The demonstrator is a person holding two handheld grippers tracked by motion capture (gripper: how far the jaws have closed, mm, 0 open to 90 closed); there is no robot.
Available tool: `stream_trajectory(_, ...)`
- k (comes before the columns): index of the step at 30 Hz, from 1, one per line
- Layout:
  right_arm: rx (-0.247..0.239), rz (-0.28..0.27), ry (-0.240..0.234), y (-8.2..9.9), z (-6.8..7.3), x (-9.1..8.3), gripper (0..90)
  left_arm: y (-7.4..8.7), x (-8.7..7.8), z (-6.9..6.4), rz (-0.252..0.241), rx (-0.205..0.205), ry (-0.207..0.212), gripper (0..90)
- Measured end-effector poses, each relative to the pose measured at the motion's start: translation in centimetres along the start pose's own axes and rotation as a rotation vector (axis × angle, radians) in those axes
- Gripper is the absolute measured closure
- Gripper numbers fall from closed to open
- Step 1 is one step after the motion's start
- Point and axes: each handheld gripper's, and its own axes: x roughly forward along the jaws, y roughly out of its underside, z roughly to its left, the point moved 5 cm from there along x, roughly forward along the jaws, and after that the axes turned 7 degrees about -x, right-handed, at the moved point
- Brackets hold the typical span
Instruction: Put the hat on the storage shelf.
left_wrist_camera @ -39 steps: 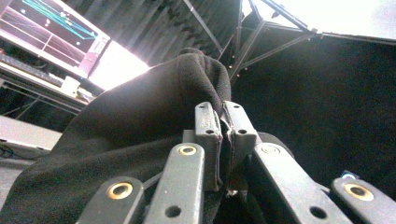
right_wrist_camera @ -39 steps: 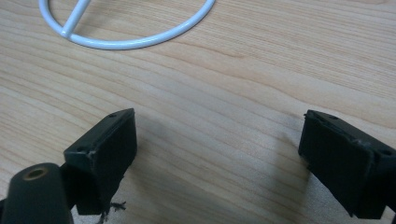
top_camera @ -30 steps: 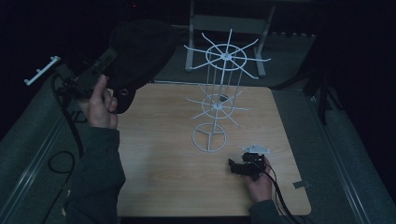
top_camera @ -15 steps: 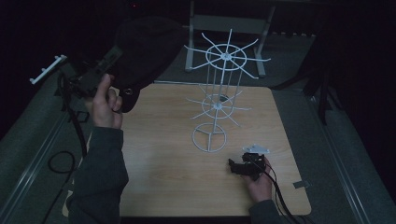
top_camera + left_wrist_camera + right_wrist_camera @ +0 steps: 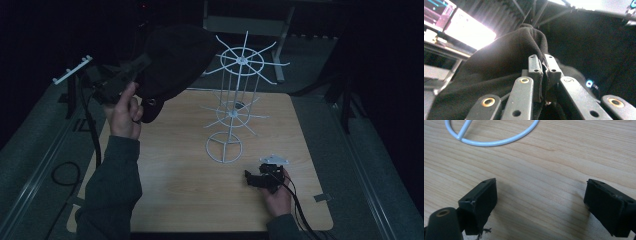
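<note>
The wooden tabletop (image 5: 175, 190) carried a white wire rack (image 5: 232, 112) standing near its middle. Above the far left corner hung a black beanie (image 5: 172, 65), its fabric pinched by the left tool (image 5: 542, 72). The right tool (image 5: 541, 207) rested near the tabletop's near right edge, jaws spread and holding nothing.

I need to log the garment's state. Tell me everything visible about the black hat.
The black hat looks like soft, dark knit or fleece fabric, rounded and slightly slumped. It hangs in the air above the table's far left corner, beside the white wire rack, apart from it. The left hand-held gripper pinches a fold of its edge.
</note>
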Motion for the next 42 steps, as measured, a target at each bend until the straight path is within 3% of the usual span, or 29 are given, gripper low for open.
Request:
stream_trajectory(5, -0.001, 0.0, 0.0, 0.0, 0.0, 0.0, 11.2, 1.0, 0.6, 0.4, 0.076, 0.037, -0.035, 86.9)
stream_trajectory(12, -0.002, -0.001, 0.001, 0.0, 0.0, 0.0, 11.2, 2.6, 1.5, 0.4, 0.182, 0.164, -0.102, 86.7)
stream_trajectory(19, 0.0, -0.001, 0.0, 0.0, 0.0, 0.0, 11.2, 4.1, 2.1, 1.0, 0.276, 0.251, -0.158, 85.2)
stream_trajectory(23, 0.003, 0.001, -0.002, 0.0, 0.0, 0.0, 11.2, 4.8, 2.4, 1.2, 0.319, 0.251, -0.156, 79.1)
stream_trajectory(30, -0.002, 0.0, -0.002, 0.0, 0.0, 0.0, 11.2, 5.4, 2.7, 2.0, 0.379, 0.228, -0.198, 65.5)
stream_trajectory(39, -0.002, 0.0, -0.003, 0.0, 0.0, 0.0, 11.2, 4.7, 2.1, 1.8, 0.358, 0.226, -0.204, 52.3)
stream_trajectory(42, -0.003, -0.001, -0.002, 0.0, 0.0, 0.0, 11.2, 4.5, 1.6, 1.7, 0.364, 0.248, -0.223, 49.3)
